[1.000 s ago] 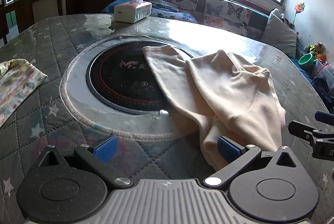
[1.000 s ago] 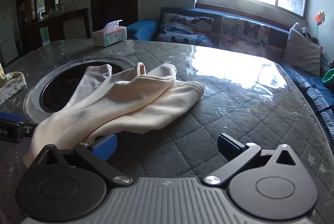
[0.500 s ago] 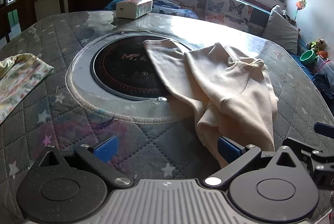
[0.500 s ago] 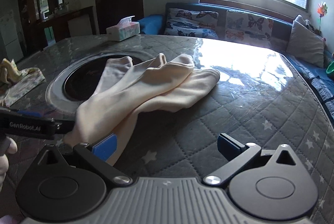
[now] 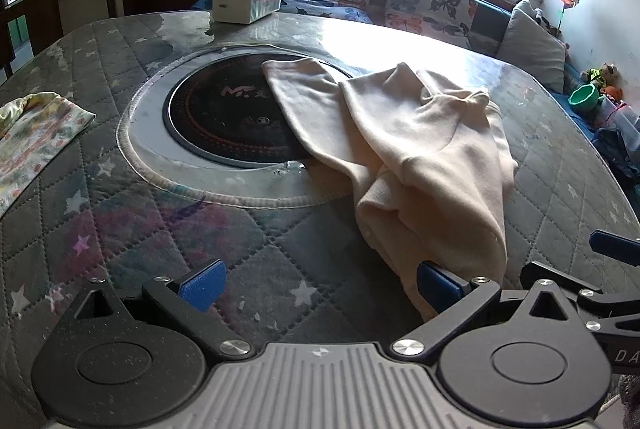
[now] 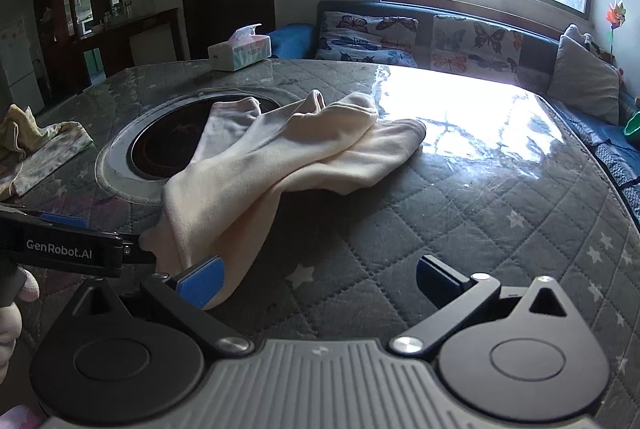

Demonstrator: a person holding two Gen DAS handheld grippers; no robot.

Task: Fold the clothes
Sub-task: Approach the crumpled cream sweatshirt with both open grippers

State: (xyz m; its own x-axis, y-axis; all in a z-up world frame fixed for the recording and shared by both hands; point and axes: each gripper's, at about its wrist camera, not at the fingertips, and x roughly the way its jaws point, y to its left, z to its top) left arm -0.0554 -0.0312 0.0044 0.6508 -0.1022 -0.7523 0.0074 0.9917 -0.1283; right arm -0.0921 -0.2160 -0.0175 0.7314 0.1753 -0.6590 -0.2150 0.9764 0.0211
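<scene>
Cream garment [image 5: 420, 149] lies crumpled on quilted table [image 5: 280, 249], partly over hotplate [image 5: 224, 121].

Garment [image 5: 420, 149] lies crumpled on the table [image 5: 160, 229], right of centre, its far left part overlapping the round inset plate [image 5: 224, 125] at the table's middle and its near end reaching toward the near edge. Left gripper [image 5: 320, 285] sits at the near edge, its right finger touching the garment's near end; right gripper [image 6: 320, 281] sits just right of it, its left finger against the same end. Tissue box [image 5: 246, 3] stands at the far edge. Patterned cloth [image 5: 36, 141] lies at the left edge.
</scene>
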